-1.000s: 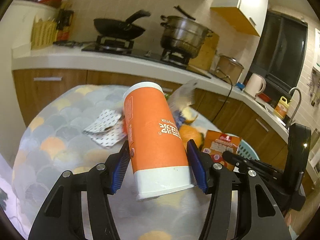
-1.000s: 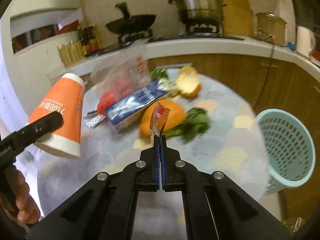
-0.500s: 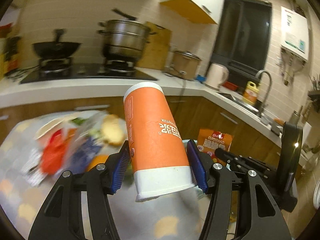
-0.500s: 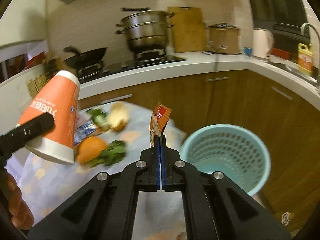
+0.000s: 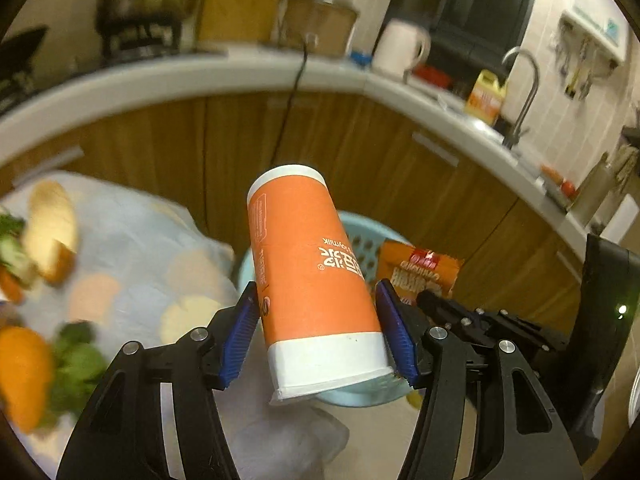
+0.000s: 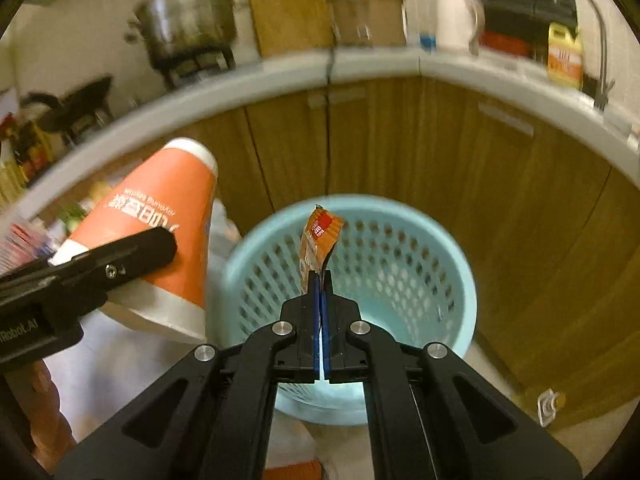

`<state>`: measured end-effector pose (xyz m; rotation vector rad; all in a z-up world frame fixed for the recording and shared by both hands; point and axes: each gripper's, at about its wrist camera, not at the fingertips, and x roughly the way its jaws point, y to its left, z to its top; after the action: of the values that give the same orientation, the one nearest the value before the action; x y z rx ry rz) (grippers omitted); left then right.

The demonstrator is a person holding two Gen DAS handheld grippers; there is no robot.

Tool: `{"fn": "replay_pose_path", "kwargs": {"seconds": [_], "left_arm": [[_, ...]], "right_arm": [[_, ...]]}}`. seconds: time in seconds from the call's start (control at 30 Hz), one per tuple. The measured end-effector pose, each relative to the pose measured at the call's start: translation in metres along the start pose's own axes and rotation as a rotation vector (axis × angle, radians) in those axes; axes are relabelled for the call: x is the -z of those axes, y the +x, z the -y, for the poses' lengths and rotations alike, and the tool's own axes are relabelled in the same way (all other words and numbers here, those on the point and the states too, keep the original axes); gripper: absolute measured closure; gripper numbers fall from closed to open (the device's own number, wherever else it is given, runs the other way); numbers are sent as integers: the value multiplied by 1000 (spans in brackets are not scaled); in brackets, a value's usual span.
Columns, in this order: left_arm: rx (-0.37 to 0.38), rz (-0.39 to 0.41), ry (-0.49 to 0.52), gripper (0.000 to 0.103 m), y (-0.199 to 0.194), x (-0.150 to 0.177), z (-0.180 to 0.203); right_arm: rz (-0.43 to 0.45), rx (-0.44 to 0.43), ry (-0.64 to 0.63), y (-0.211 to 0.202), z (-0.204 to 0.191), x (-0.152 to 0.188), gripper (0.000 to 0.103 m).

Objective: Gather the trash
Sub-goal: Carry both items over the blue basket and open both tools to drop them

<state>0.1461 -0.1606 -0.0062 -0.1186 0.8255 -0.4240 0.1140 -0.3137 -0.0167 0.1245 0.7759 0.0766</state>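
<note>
Left tongs (image 5: pixel 316 332) clamp the light, crushable cup (image 5: pixel 310 276) mid-wall; right tongs (image 6: pixel 320 280) pinch the limp wrapper (image 6: pixel 318 240) edge above the basket (image 6: pixel 460 280).

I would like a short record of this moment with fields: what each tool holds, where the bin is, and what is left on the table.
left tool: shut on the orange cup, tilted, rim toward the camera
right tool: shut on the snack wrapper, held over the bin's opening
bin: light blue perforated basket, on the floor before the wooden cabinets
table: bread, an orange and greens, blurred
</note>
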Motion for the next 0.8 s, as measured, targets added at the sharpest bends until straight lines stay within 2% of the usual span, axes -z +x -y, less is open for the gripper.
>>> {"fn": "replay_pose_path", "kwargs": {"seconds": [0.03,0.17,0.37,0.8], "left_arm": [[3,-27,-10,46,12,1,-2],[0,-97,-32,45,44,6,-8],[14,-134,-51,39,53,6,-13],[6,-30,-43,33,-11,15,-23]], "right_arm": [[-53,19,12,15,6,5,103],[-137,38,35,42,21,14,103],[-193,20,39,53,24,20,102],[-178,11,33,35,22,14,102]]}}
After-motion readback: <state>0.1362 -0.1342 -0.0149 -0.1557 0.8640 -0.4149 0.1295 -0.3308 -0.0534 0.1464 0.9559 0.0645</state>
